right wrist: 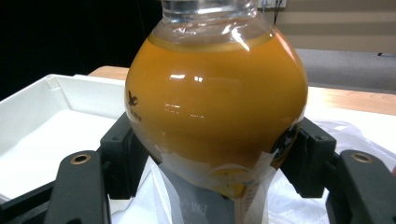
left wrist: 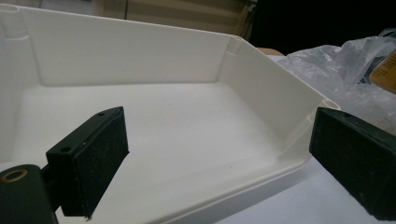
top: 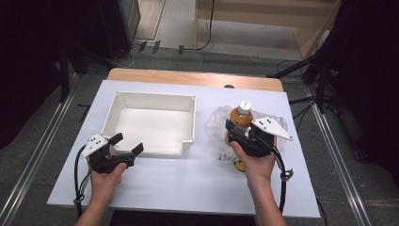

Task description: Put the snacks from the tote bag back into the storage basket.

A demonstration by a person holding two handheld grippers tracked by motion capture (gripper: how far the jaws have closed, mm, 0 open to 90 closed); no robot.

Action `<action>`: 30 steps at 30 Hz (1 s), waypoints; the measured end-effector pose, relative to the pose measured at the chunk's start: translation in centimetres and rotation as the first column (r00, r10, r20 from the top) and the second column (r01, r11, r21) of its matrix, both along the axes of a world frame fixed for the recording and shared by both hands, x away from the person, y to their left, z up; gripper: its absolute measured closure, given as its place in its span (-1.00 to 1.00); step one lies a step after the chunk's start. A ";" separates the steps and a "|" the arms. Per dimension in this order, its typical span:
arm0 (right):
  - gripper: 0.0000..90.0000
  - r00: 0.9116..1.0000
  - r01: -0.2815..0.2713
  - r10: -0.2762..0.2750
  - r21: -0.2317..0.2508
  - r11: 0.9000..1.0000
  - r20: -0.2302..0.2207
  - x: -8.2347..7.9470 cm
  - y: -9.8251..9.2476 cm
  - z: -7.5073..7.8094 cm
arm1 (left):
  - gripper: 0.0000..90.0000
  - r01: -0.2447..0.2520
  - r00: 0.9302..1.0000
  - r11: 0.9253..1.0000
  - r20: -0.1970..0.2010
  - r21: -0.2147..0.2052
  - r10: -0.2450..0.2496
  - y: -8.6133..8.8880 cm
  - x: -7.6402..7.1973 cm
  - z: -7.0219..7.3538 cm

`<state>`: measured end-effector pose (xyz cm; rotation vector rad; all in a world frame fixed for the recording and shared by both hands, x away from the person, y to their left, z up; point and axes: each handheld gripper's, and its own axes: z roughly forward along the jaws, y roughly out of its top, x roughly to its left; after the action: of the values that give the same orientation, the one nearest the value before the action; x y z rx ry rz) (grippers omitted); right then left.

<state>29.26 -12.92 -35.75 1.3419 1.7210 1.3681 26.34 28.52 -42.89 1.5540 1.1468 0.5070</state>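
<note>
Your right gripper (right wrist: 212,163) has its jaws set wide around the lower body of a bottle of orange drink (right wrist: 215,116), one pad pressed to each side, so the bottle is gripped. In the right gripper view the bottle stands upright at centre frame, its clear neck running off the top edge. A crumpled clear plastic bag (right wrist: 327,186) lies under and behind it.

In the high view the same bottle (top: 241,117), with its white cap, sits right of centre, over the bag (top: 216,123), with your right hand (top: 256,162) behind the gripper (top: 237,133).

Your left gripper (left wrist: 219,158) has its jaws spread well apart with nothing between them. In the left gripper view they frame the near right corner of a white tray (left wrist: 261,88); the bag (left wrist: 345,65) shows at the upper right.

In the high view your left gripper (top: 126,143) rests at lower left, just beside the tray's (top: 193,117) near wall, held by your left hand (top: 106,176). Tray and bag lie side by side on the white tabletop (top: 188,183).
</note>
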 end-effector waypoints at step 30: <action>-0.27 0.999 -0.037 0.037 0.005 0.999 0.001 1.9 3.4 -0.4 | -0.89 0.006 1.000 1.000 0.008 0.011 -0.006 -0.3 0.3 0.1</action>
<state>31.11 -9.57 -36.15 1.3183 1.7510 1.3933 26.66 28.19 -42.82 1.5629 1.1342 0.5158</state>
